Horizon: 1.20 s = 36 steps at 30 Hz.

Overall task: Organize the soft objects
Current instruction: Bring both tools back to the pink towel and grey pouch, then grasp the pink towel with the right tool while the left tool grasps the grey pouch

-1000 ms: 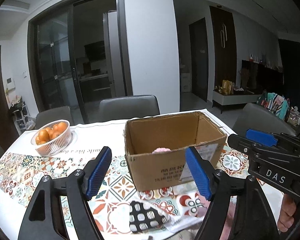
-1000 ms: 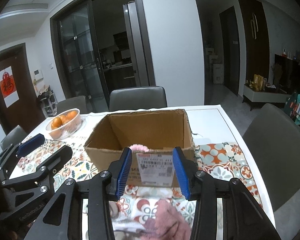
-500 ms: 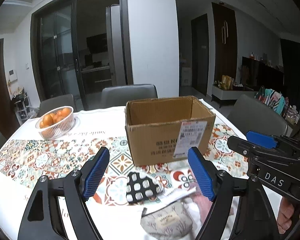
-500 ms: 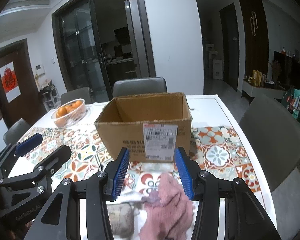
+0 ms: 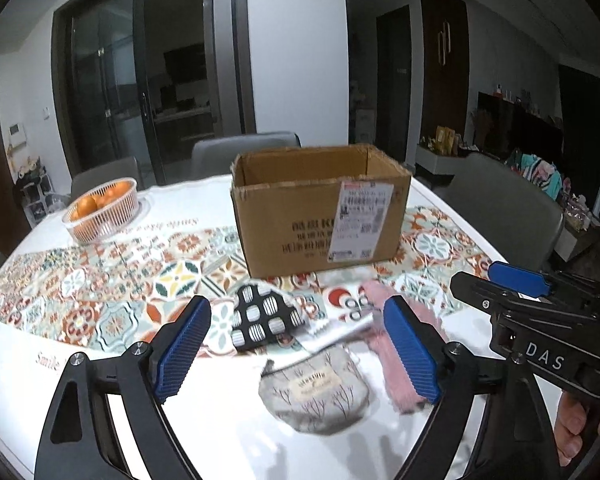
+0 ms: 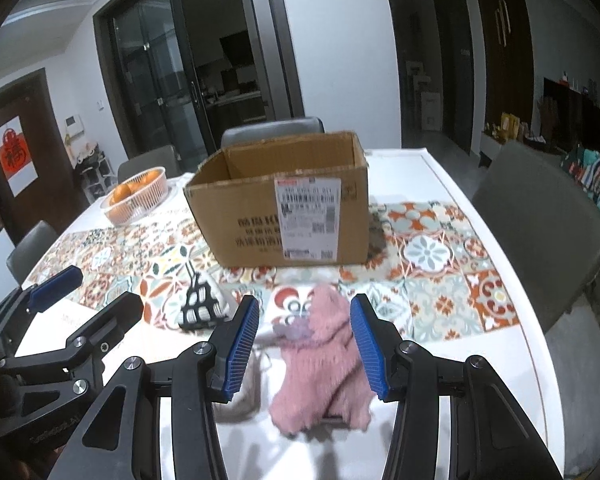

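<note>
An open cardboard box (image 5: 320,216) stands on the table; it also shows in the right wrist view (image 6: 284,208). In front of it lie a black-and-white patterned cloth (image 5: 262,318) (image 6: 200,304), a grey pouch with a tree print (image 5: 316,392) and a fluffy pink cloth (image 6: 324,360) (image 5: 404,372). My left gripper (image 5: 296,352) is open and empty above the patterned cloth and the pouch. My right gripper (image 6: 304,344) is open and empty with the pink cloth between its fingers.
A white basket of oranges (image 5: 102,210) (image 6: 136,196) sits at the far left of the table. A tiled-pattern runner (image 5: 100,280) covers the table. Grey chairs (image 6: 540,216) stand around it. The right gripper's body (image 5: 540,328) shows at the right of the left wrist view.
Both grippers have pulled back from the box and dropped toward the cloths near the table's front. The box looks farther away, and the pouch and pink cloth have come into view.
</note>
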Each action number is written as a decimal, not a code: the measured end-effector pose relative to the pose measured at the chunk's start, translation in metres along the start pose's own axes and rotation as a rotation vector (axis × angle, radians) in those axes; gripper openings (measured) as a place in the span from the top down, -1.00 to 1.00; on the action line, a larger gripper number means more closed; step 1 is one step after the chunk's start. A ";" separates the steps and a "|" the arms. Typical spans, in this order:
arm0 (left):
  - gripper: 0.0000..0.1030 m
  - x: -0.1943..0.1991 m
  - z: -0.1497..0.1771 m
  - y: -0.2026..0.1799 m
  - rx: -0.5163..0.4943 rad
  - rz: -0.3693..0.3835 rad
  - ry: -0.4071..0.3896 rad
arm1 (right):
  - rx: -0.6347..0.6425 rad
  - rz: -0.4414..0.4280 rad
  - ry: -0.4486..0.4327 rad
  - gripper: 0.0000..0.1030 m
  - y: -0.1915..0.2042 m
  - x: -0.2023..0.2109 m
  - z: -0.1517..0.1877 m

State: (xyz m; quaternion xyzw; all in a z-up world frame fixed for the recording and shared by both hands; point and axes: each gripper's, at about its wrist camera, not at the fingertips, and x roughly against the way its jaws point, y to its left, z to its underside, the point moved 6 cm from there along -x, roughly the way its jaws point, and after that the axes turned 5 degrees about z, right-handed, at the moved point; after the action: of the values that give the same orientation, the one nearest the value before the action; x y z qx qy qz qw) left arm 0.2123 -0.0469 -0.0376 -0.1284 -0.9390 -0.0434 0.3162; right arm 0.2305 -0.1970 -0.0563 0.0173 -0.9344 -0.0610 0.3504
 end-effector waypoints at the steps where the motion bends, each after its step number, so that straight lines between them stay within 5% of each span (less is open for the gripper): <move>1: -0.75 -0.001 0.002 0.000 0.003 0.004 0.009 | 0.000 -0.002 0.010 0.04 -0.001 -0.001 0.003; 18: -0.90 -0.044 0.062 -0.003 0.064 0.063 0.228 | -0.008 -0.009 0.176 0.04 -0.007 -0.037 0.052; 36: -0.91 -0.098 0.090 -0.005 0.094 0.082 0.365 | -0.042 -0.001 0.273 0.04 -0.020 -0.086 0.067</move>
State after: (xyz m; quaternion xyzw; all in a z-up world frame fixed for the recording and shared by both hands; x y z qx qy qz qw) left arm 0.2336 -0.0578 -0.1680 -0.1415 -0.8611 -0.0093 0.4883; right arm 0.2512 -0.2036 -0.1645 0.0185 -0.8766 -0.0779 0.4746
